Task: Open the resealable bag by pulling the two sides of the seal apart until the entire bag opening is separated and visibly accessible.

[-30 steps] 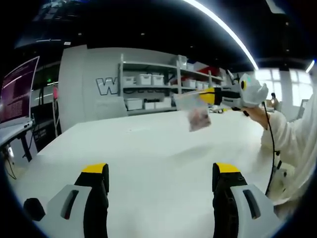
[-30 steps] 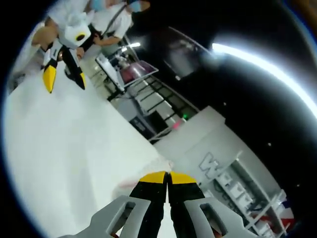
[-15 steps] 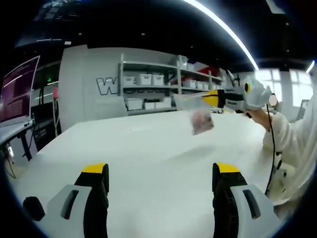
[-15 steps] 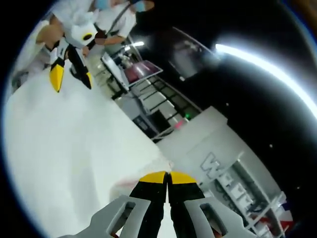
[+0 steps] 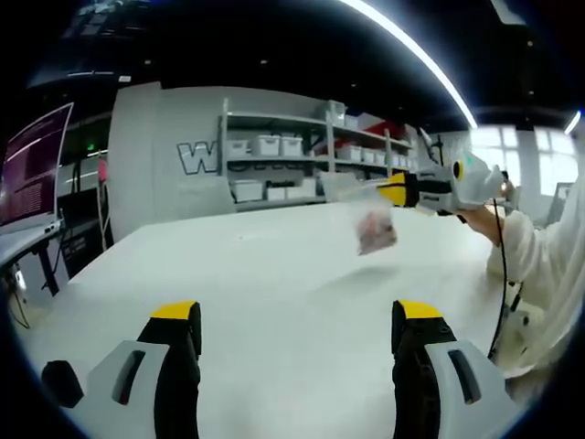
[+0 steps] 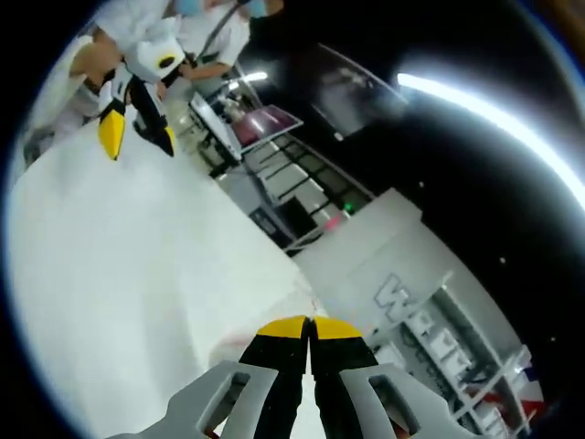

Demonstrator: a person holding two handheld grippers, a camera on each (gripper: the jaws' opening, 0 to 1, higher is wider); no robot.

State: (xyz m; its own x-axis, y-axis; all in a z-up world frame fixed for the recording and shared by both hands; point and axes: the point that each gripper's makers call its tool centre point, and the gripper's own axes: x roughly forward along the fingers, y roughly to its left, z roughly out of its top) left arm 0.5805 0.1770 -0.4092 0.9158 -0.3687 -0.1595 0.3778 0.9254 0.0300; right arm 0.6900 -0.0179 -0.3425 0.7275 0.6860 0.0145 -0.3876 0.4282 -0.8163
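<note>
"Where is the bag point(image 5: 370, 212) right now?"

"It's up in the air over the white table point(image 5: 274, 283). The right gripper point(image 5: 395, 189) is pinching its top edge, and the bag hangs down from there. You can see something pinkish inside it."

"Is that gripper closed?"

"Yes. In the right gripper view its two yellow tips are pressed together point(image 6: 309, 327), with the clear edge of the bag point(image 6: 274, 315) caught between them."

"And the other one?"

"The left gripper point(image 5: 297, 320) has its jaws spread wide, with nothing in them. It sits low over the table, well apart from the bag. In the right gripper view it shows far off point(image 6: 139, 128), near a person in white."

"So which way does it have to go?"

"I think forward, up and to its right. The bag's top edge looks like it runs sideways, out from the right gripper's tips toward the middle. The free end of that edge is the side nearer the left gripper, so that looks like the spot to grab. Then the two can pull apart."

"Is the bag open yet?"

"It's too small to tell."
</note>
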